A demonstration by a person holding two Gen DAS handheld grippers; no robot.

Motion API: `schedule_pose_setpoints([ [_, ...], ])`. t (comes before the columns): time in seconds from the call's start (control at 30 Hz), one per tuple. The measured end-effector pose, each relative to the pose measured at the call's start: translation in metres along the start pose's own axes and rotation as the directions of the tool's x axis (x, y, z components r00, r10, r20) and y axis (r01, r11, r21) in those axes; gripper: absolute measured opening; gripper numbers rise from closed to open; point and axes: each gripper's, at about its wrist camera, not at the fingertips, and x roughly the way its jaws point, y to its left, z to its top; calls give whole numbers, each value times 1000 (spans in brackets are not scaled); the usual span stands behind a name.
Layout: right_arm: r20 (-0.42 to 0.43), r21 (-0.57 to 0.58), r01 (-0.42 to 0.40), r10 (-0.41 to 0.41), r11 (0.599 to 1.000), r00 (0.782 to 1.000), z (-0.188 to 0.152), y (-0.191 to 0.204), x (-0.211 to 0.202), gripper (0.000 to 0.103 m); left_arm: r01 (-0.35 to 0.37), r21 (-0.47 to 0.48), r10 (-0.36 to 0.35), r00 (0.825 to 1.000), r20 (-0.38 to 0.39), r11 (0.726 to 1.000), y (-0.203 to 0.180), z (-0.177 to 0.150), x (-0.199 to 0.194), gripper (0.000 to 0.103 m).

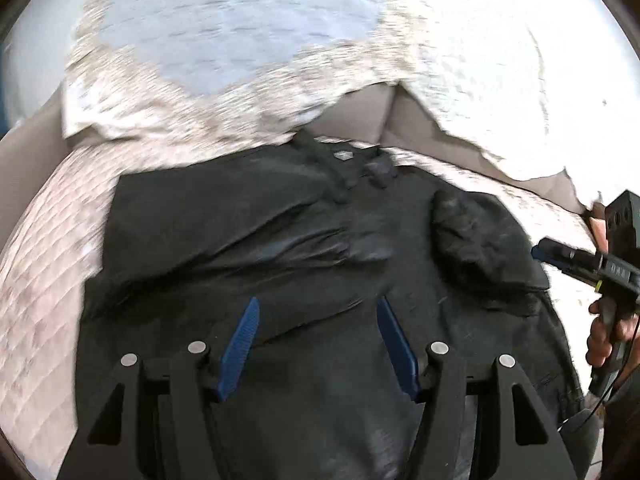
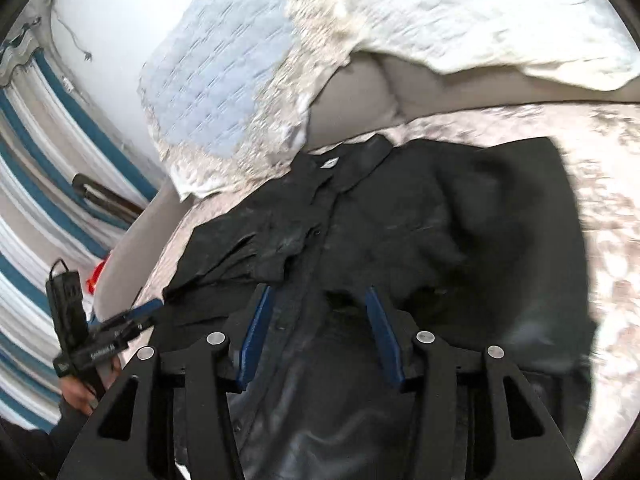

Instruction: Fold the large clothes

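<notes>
Lying flat: the black shirt [image 1: 280, 248] was spread on the pale quilted bedcover [image 1: 44, 280], collar toward the pillows, button placket running up the middle.
Shirt folds: one sleeve was turned in over the body on each side, the cloth bunched and creased there.
Left gripper [image 1: 318, 336]: it hung above the lower middle of the shirt, blue fingers [image 1: 240, 354] standing well apart, nothing between them.
Right gripper [image 2: 316, 336]: over the placket it sat, blue fingers [image 2: 382, 340] parted with only air between, the pads clear of the cloth as far as the blur allowed.
Hands: a hand [image 1: 606, 332] gripped the right tool's handle at the shirt's edge; another hand [image 2: 86, 394] gripped the left tool's handle.
Behind the shirt: a blue-centred pillow with a lacy border [image 1: 224, 32] leaned beside a white textured pillow [image 1: 500, 60], both against the grey headboard [image 1: 360, 112].
Far side: striped blue and white curtains [image 2: 36, 200] hung near the bed.
</notes>
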Motion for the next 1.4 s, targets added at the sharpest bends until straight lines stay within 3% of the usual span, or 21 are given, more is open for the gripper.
schedule_pose_setpoints([
  [0.13,-35,181,137,-133,974,991,5,-46,12,51,48,86,-50,998,23,995,-44,21,10,64],
  [0.23,-108,309,66,-34,949,994,7,-69,51,51,96,86,-99,995,29,992,-59,26,10,64],
  [0.4,-165,306,26,26,952,986,28,-50,107,51,65,61,-66,998,15,996,-42,15,7,64],
  [0.5,-109,308,-125,165,943,980,45,-15,118,53,24,27,-24,1000,8,999,-23,10,4,64],
  [0.6,-61,212,-315,334,925,940,56,36,115,53,-6,-12,6,1000,10,1000,-3,9,2,64],
  [0.67,-56,161,-355,367,921,928,55,52,106,53,-20,-30,20,1000,5,999,6,9,4,64],
  [0.8,-7,128,-291,295,948,956,41,34,71,53,-16,-31,16,1000,-6,999,8,12,12,65],
  [0.87,22,143,-204,203,968,979,32,11,52,53,-6,-15,5,1000,-16,1000,1,16,21,65],
  [0.97,59,188,-103,94,977,994,18,-26,27,53,18,23,-17,1000,-22,1000,-19,26,35,65],
  [1.07,87,247,-58,37,967,996,9,-54,12,53,72,65,-71,997,-14,995,-50,42,48,67],
  [1.17,101,285,-30,1,958,995,5,-71,4,53,162,130,-155,986,-56,978,-90,57,76,72],
  [1.4,99,284,17,-47,959,994,-15,-85,-8,53,164,301,-119,980,-163,939,-164,56,143,72],
])
